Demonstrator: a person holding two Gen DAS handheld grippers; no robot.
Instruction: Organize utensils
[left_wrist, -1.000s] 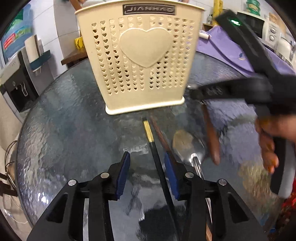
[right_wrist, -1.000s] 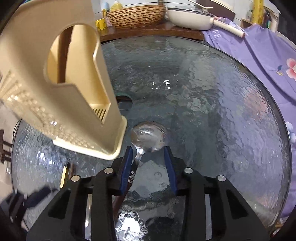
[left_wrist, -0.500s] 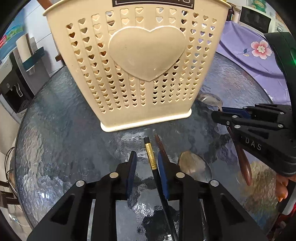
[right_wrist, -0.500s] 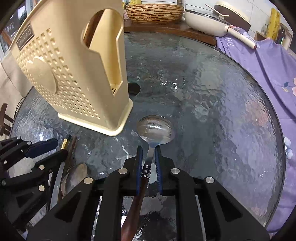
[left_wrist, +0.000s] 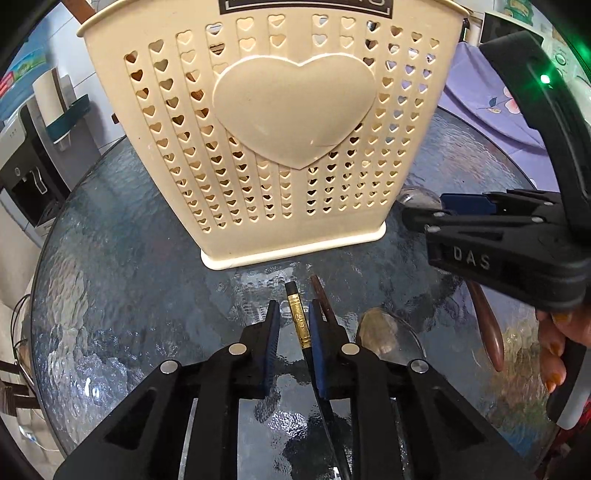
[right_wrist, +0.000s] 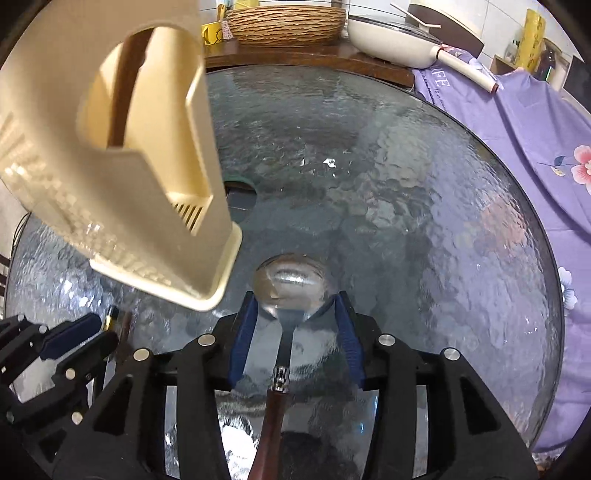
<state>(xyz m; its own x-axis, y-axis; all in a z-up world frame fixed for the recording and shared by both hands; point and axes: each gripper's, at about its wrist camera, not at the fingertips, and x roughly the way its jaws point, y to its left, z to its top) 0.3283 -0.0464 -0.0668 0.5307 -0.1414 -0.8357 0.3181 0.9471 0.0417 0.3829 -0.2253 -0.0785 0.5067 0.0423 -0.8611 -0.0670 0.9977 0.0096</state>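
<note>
A cream utensil holder (left_wrist: 280, 140) with heart-shaped holes stands on the round glass table (left_wrist: 110, 266); it also shows in the right wrist view (right_wrist: 147, 192). My left gripper (left_wrist: 293, 332) is partly open around a black chopstick with a gold band (left_wrist: 298, 317); the chopstick lies against the right pad. A brown chopstick (left_wrist: 321, 299) lies just right of it. My right gripper (right_wrist: 295, 314) is open astride a steel spoon with a brown handle (right_wrist: 291, 284), which lies on the glass. A second spoon (left_wrist: 384, 332) lies near the left gripper.
A purple flowered cloth (right_wrist: 517, 122) covers the right side. A wicker basket (right_wrist: 284, 18) and a white pan (right_wrist: 399, 40) stand on a shelf behind the table. A brown handle stands inside the holder (right_wrist: 122, 92). A water dispenser (left_wrist: 26, 162) stands left.
My left jaws have narrowed around the black chopstick over the second. My right jaws closed on the spoon's neck half a second ago and have opened wide again; the spoon lies on the glass.
</note>
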